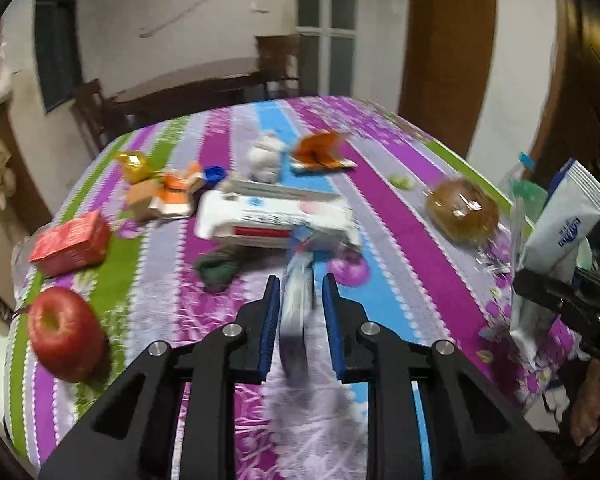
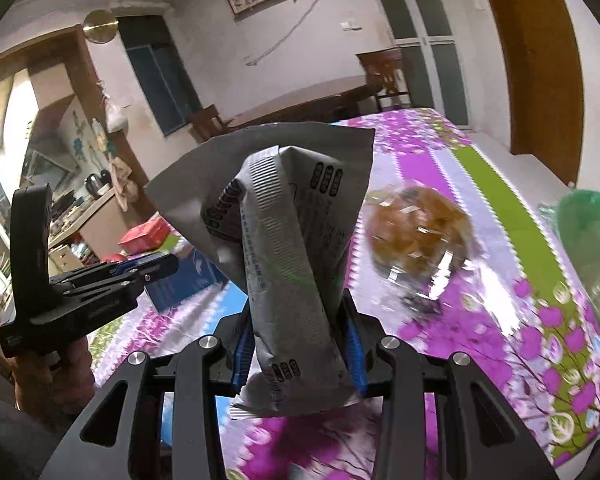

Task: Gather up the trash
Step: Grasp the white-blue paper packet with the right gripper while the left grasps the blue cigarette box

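Note:
My left gripper (image 1: 300, 280) is shut on a thin blue and white wrapper (image 1: 296, 300), blurred, held above the striped floral tablecloth (image 1: 380, 216). My right gripper (image 2: 296, 308) is shut on a crumpled grey and white wrapper (image 2: 284, 248) that stands up between the jaws; it also shows at the right edge of the left wrist view (image 1: 556, 240). The left gripper shows side-on in the right wrist view (image 2: 140, 272). More trash lies on the cloth: orange wrappers (image 1: 320, 152), an orange and brown carton scrap (image 1: 168, 196), a gold foil (image 1: 134, 166), a dark green scrap (image 1: 216, 268).
On the table are a red apple (image 1: 66, 334), a red box (image 1: 72, 242), a white pack (image 1: 276, 220), a white toy figure (image 1: 264, 156), a blue cap (image 1: 214, 174) and a bagged bun (image 1: 462, 210). A green bag (image 2: 588, 248) hangs at the table's right edge.

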Motion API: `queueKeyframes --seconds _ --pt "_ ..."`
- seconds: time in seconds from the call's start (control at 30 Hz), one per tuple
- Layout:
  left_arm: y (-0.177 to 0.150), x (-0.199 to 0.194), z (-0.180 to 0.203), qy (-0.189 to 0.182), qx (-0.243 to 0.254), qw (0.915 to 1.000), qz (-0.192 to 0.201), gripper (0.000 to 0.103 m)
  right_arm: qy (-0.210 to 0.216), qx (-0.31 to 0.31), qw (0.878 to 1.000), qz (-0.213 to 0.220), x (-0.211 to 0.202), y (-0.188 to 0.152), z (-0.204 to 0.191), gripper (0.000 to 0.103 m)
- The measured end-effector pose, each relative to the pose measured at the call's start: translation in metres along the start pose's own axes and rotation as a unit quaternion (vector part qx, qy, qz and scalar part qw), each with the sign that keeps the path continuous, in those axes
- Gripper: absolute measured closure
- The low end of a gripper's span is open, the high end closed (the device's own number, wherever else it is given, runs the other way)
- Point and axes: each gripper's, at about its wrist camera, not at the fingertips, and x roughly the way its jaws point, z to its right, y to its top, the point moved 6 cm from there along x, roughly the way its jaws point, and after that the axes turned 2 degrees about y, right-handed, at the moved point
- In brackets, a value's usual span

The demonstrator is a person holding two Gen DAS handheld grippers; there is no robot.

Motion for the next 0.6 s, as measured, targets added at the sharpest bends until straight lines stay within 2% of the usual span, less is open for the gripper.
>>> queueKeyframes --seconds 0.07,0.2,0.23,0.27,0.3,0.4,0.53,0.6 --pt "0.0 0.003 -0.003 0.005 -0.001 1.0 -0.002 0.085 0.0 -0.008 1.0 -0.003 0.005 0.003 -0.008 0.063" --pt "-0.005 0.007 -0.008 -0.018 -0.004 0.9997 -0.015 0.083 -0.001 -0.013 1.0 -0.006 0.007 0.005 -0.016 0.063" --pt "-0.006 0.005 -0.013 -0.016 -0.004 0.9998 -0.012 0.078 -0.003 -0.013 1.0 -0.005 0.006 0.005 -0.016 0.063" --pt "-0.008 0.006 -0.014 -0.019 -0.003 0.9997 -0.013 0.061 -0.005 -0.012 1.0 -0.004 0.005 0.004 -0.016 0.063" --pt "-0.01 0.004 -0.018 -0.027 -0.002 0.9996 -0.013 0.049 -0.004 -0.01 1.0 -0.005 0.005 0.003 -0.015 0.063" --pt "-0.018 0.004 -0.025 -0.044 0.016 0.9986 -0.024 0.047 0.0 -0.004 1.0 -0.007 0.005 -0.001 -0.011 0.063" --pt "-0.032 0.015 -0.033 -0.038 0.025 0.9979 -0.047 0.043 0.004 0.001 1.0 -0.014 0.009 -0.007 -0.009 0.063" --pt "-0.038 0.023 -0.028 -0.047 0.02 0.9966 -0.065 0.043 0.007 0.005 1.0 -0.018 0.011 -0.007 -0.009 0.063"
